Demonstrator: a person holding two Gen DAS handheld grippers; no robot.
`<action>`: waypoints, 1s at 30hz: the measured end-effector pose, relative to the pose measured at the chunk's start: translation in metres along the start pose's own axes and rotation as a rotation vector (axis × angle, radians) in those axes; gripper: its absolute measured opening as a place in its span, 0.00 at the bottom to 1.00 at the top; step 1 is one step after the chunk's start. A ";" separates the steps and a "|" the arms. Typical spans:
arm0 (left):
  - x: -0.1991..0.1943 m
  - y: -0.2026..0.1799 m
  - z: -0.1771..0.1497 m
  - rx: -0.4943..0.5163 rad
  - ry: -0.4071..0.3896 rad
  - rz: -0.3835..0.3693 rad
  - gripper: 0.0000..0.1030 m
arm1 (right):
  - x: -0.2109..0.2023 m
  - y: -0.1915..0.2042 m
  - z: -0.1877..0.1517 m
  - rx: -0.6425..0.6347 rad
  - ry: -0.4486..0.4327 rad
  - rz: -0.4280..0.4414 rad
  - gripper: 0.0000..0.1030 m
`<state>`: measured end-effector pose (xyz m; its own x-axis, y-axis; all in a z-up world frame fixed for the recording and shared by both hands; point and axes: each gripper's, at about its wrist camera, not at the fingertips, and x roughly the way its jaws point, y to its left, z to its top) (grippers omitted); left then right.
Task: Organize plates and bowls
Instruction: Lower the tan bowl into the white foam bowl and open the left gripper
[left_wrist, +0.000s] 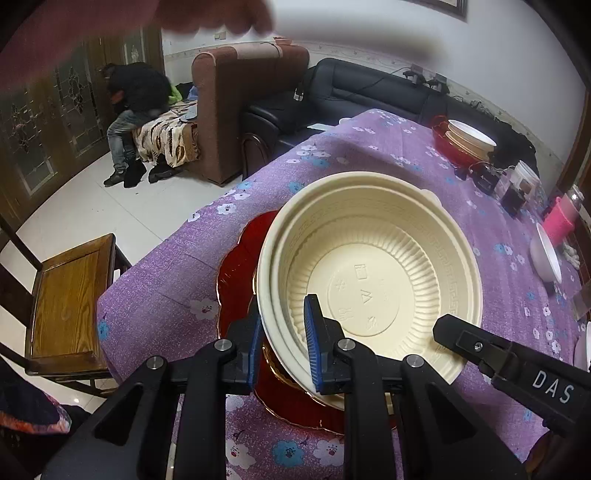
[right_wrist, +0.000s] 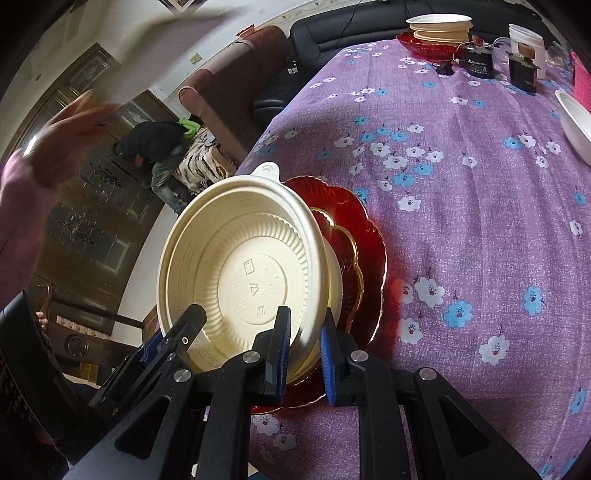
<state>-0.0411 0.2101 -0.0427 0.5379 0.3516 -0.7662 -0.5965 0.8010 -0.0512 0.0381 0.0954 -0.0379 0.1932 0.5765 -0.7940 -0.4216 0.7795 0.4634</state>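
Gripping cream bowl from 2 sides. L gripper clamped on near-left rim, 1 blue pad inside the wall, 1 outside. R gripper clamped on opposite rim the same way, blue pads either side of wall; its black body shows at lower right of L wrist view. Bowl tilted, ribbed inside, moulded marks on base, small tab on far rim. Looks like 2 nested bowls (double rim), can't be sure.

Bowl sits over red scalloped plate w/ gold-edged plate on top of it, near table's corner; whether bowl touches them can't tell. Purple floral tablecloth covers table.

Far end: 2nd stack of cream bowls on a red dish. White bowl at right edge. Wooden chair beside table. Seated person bent over in background.
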 end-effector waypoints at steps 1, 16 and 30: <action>0.000 -0.001 0.000 0.001 0.000 0.001 0.18 | 0.000 0.000 0.000 0.001 0.001 0.001 0.15; -0.008 0.004 0.003 -0.035 -0.033 -0.011 0.47 | 0.002 0.000 0.003 0.005 0.010 0.007 0.19; -0.042 0.000 0.012 -0.086 -0.176 -0.044 0.72 | -0.027 -0.016 0.002 0.035 -0.065 0.033 0.44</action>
<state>-0.0562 0.2011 -0.0030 0.6559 0.4024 -0.6387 -0.6147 0.7757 -0.1425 0.0417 0.0678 -0.0236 0.2369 0.6161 -0.7512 -0.3976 0.7670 0.5037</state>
